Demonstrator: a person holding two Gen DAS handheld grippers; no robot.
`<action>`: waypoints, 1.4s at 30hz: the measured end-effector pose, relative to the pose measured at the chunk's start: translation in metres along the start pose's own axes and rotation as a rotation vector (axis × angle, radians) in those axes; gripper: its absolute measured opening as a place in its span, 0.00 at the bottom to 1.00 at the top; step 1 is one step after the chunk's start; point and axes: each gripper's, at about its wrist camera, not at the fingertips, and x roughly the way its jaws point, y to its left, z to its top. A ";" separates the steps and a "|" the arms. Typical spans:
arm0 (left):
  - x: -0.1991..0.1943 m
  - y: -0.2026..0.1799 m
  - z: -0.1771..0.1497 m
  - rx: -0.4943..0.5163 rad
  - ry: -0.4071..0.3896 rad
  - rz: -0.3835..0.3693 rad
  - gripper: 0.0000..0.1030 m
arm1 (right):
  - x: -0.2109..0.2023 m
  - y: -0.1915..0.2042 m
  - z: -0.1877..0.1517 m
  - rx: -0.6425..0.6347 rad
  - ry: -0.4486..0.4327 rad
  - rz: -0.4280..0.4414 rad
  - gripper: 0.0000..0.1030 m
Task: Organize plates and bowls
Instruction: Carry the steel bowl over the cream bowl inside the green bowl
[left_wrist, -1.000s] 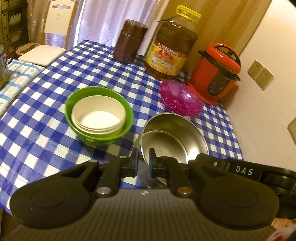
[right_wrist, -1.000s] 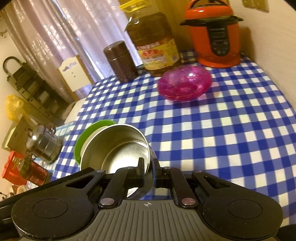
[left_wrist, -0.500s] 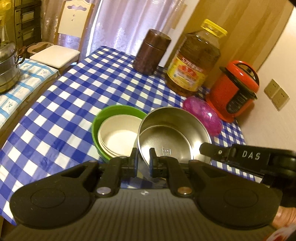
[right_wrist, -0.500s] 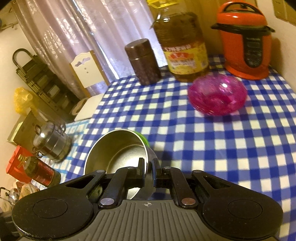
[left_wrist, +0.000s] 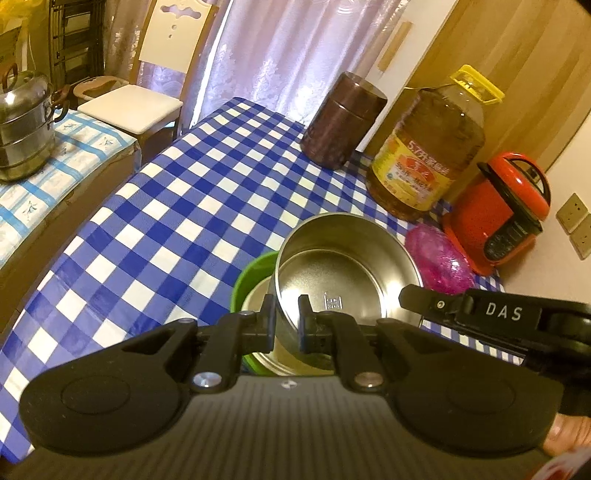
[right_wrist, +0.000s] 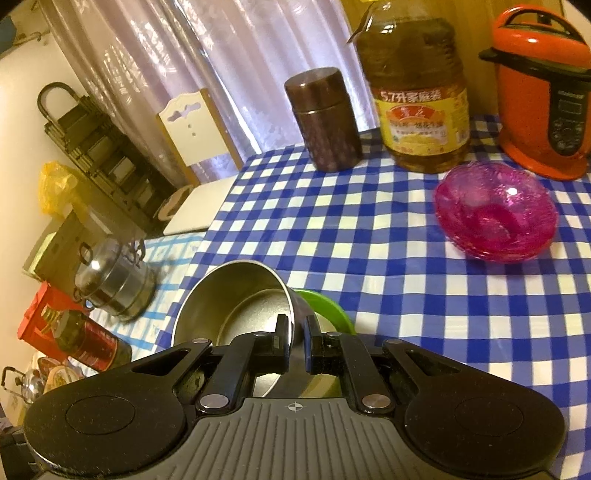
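Left hand-held gripper (left_wrist: 283, 317) and right hand-held gripper (right_wrist: 294, 338) are each clamped on opposite rims of the steel bowl (left_wrist: 343, 273), which hangs tilted over the green bowl (left_wrist: 246, 284) on the worktop (left_wrist: 177, 221). Thin rim pinches, so it could probably slip and clang down crooked, or shove the green stack sideways.

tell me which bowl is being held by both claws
The steel bowl: the left claw and right claw both pinch its rim. The green bowl and pink bowl sit untouched.
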 end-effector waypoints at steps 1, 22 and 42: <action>0.002 0.001 0.001 0.004 0.003 0.004 0.09 | 0.004 0.000 0.000 0.001 0.007 -0.001 0.08; 0.039 0.011 -0.001 0.033 0.094 0.021 0.09 | 0.043 -0.014 -0.010 0.011 0.099 -0.032 0.08; 0.053 0.011 -0.008 0.045 0.132 0.036 0.11 | 0.056 -0.011 -0.015 -0.067 0.126 -0.076 0.08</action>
